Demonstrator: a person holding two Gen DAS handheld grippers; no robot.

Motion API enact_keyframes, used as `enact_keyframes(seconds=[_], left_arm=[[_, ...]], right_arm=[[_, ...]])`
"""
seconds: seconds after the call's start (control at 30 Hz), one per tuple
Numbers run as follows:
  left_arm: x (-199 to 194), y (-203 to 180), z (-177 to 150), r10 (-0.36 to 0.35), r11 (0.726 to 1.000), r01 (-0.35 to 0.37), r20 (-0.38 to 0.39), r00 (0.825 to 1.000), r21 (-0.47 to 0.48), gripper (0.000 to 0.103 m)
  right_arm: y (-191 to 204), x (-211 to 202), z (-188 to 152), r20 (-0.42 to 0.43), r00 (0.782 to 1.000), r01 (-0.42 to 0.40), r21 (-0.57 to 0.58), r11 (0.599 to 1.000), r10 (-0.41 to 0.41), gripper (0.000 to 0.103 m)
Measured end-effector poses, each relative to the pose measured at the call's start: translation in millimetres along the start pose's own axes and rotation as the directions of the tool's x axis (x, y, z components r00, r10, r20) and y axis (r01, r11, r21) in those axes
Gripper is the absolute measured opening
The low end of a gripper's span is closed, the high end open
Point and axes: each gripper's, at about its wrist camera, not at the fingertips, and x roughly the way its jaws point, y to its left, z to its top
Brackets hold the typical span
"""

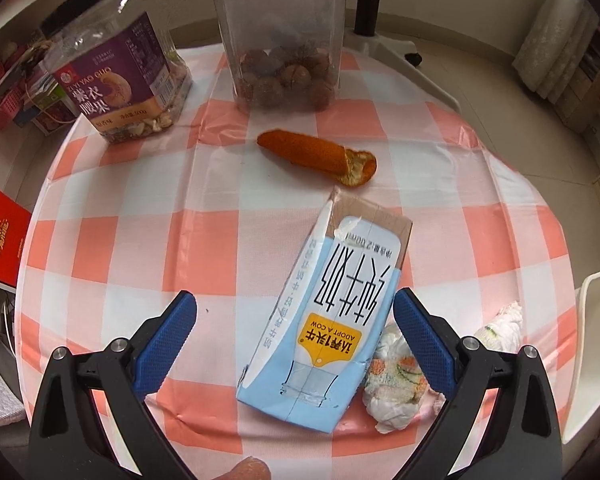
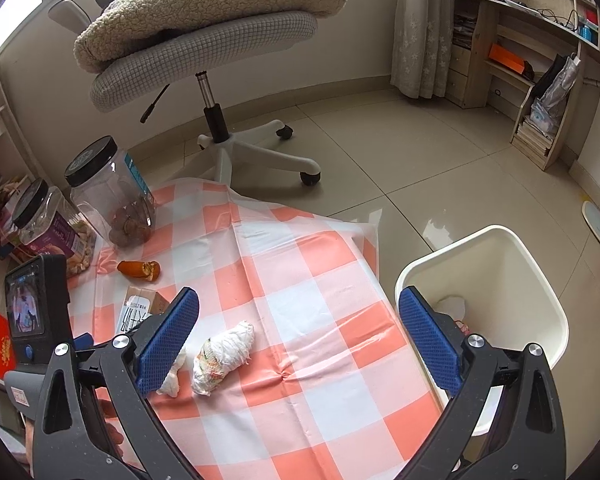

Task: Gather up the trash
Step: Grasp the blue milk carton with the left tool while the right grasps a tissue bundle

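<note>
A flattened light-blue milk carton (image 1: 328,320) lies on the checked tablecloth (image 1: 112,248), between the fingers of my left gripper (image 1: 295,298). That gripper is open: its right pad stands close beside the carton's edge and its left pad well off it. An orange peel (image 1: 320,156) lies beyond the carton. A crumpled tissue (image 1: 392,380) sits right of the carton, and another (image 1: 500,328) lies farther right. My right gripper (image 2: 299,295) hangs open over the table with nothing in it. A tissue wad (image 2: 224,356) lies below it, and a smaller wad (image 2: 172,380) is partly behind its left finger.
A white bin (image 2: 540,304) stands on the floor right of the table, with some trash inside. Two clear jars (image 1: 116,76) (image 1: 280,40) stand at the table's far side. An office chair (image 2: 220,60) stands beyond the table. A red box (image 1: 0,240) lies to the left.
</note>
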Motion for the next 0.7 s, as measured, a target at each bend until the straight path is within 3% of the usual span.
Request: enact_keyframes(seconds=[0.03, 0.07, 0.1, 0.27, 0.43, 0.57, 0.7], left_arm=[[4, 4, -2, -0.011, 1.0, 0.011, -0.014, 1.0, -0.02, 0.069], [6, 10, -3, -0.001, 0.999, -0.001, -0.033, 0.999, -0.043, 0.061], [3, 18, -3, -0.01, 0.997, 0.007, -0.034, 0.999, -0.073, 0.058], [-44, 60, -11, 0.006, 0.986, 0.006, 0.07, 0.998, -0.167, 0.058], [-113, 104, -44, 0.062, 0.967, -0.015, 0.176, 0.982, -0.255, 0.058], [-166, 125, -82, 0.072, 0.959, 0.008, 0.272, 0.96, -0.282, 0.058], [-191, 134, -115, 0.163, 0.961, -0.077, 0.319, 0.934, -0.264, 0.058]], right_arm=[[0, 1, -1, -0.007, 1.0, -0.003, 0.002, 1.0, 0.003, 0.096], [0, 2, -2, -0.016, 1.0, -0.01, 0.006, 1.0, 0.01, 0.096], [1, 3, -2, -0.028, 0.999, -0.019, 0.011, 1.0, 0.02, 0.096], [17, 14, -11, -0.094, 0.991, -0.09, 0.015, 0.996, 0.091, 0.096], [76, 26, -36, -0.151, 0.978, -0.165, -0.126, 0.978, 0.146, 0.092], [113, 43, -56, -0.209, 0.961, -0.222, -0.194, 0.956, 0.181, 0.072], [127, 61, -66, -0.23, 0.963, -0.192, -0.213, 0.958, 0.141, 0.072]])
